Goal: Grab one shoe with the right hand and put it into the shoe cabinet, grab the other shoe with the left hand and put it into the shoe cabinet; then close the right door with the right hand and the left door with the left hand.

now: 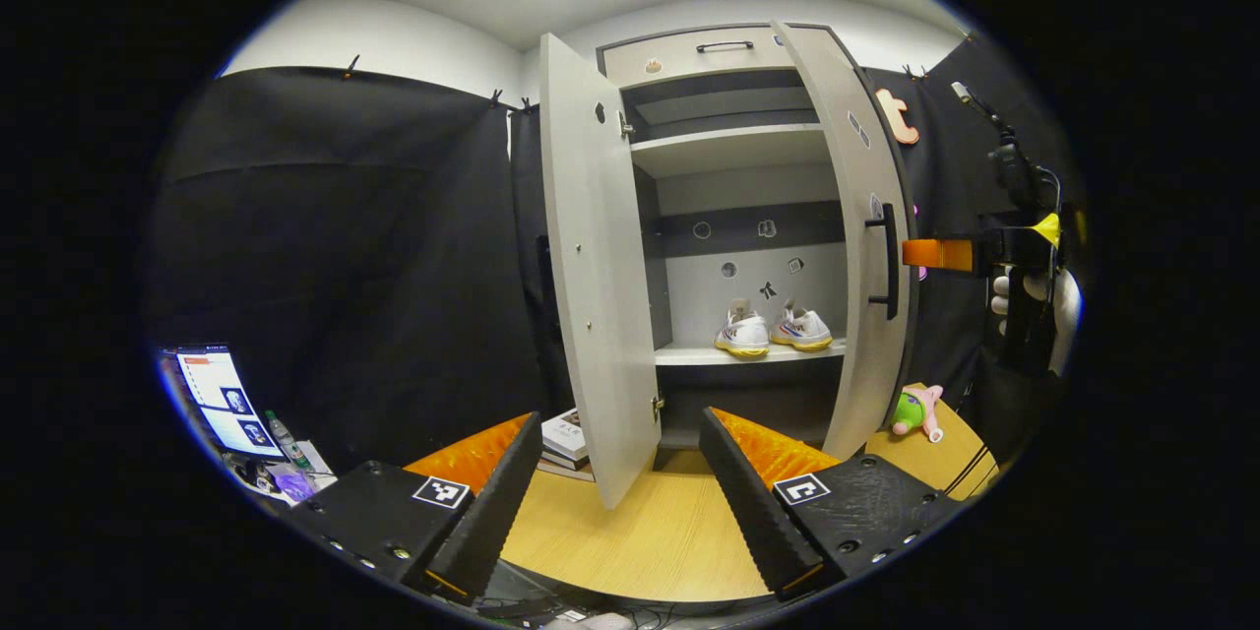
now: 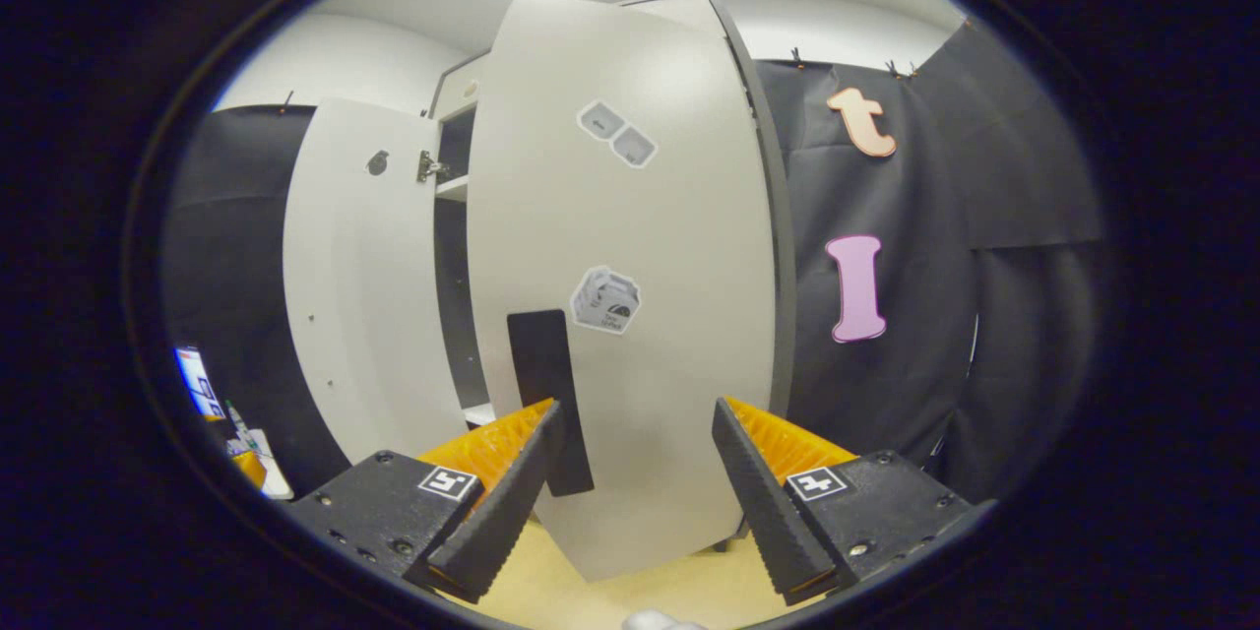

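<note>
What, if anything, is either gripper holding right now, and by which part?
Nothing is held. The left gripper and right gripper both have open jaws with nothing between them. Both shoes sit on the cabinet shelf; the right door is not gripped.

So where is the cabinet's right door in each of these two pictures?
Left gripper view: the right door stands open, right of centre, beside the shoes.
Right gripper view: the same door looms centre, just ahead of the fingers.
Shared landmark: its black handle.
</note>
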Demonstrator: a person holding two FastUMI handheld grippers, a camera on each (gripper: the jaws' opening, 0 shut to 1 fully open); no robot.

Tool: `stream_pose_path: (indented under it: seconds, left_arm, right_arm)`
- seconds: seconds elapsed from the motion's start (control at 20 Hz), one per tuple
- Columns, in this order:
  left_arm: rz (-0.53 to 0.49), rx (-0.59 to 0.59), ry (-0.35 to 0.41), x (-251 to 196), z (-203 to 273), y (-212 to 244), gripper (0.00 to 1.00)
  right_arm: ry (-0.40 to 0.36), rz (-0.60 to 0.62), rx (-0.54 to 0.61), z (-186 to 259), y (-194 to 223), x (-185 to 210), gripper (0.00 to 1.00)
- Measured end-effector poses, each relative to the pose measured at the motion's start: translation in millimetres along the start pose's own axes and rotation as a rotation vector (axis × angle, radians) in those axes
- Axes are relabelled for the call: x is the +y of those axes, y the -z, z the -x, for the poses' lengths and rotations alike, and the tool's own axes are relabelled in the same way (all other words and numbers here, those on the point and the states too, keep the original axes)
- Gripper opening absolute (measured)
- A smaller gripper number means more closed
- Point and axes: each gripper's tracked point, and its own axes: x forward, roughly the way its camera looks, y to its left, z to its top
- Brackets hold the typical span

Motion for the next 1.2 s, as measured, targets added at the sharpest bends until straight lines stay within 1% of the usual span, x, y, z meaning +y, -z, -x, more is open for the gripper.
stream_pose_path:
  seconds: [0.05,0.15,0.35,0.5,0.55,0.7,0.95,1.1,1.2]
  left_arm:
    - [0.001,-0.003,0.001,1.9,-1.4,-1.0,0.96]
    - [0.010,-0.002,0.021,2.1,-3.2,-0.3,0.96]
    - [0.004,-0.007,0.065,4.0,-14.3,-1.3,0.96]
    - [0.005,-0.016,0.088,15.9,-25.2,-3.2,0.96]
    - [0.001,-0.022,0.086,24.5,-31.0,-4.1,0.97]
    - [-0.008,-0.050,0.067,57.9,-52.6,-12.1,0.96]
    - [-0.021,-0.099,0.031,109.2,-101.6,-25.9,0.96]
    - [-0.019,-0.132,0.010,131.4,-134.4,-39.3,0.96]
    - [-0.028,-0.131,0.001,140.1,-158.1,-41.7,0.96]
  right_arm:
    - [0.004,0.007,-0.007,2.8,-1.7,0.2,0.99]
    - [0.013,0.022,-0.005,11.4,-1.1,1.2,0.98]
    - [0.028,0.040,0.002,33.0,3.5,8.4,0.99]
    - [0.038,0.051,0.022,53.7,11.4,18.1,0.99]
    - [0.045,0.052,0.027,60.7,15.1,20.9,0.98]
    - [0.073,0.055,0.044,84.6,26.5,30.9,0.99]
    - [0.118,0.041,0.106,128.0,62.7,51.8,0.99]
    - [0.155,0.029,0.143,153.7,82.4,59.5,0.99]
    - [0.184,0.022,0.172,166.4,92.8,60.3,0.98]
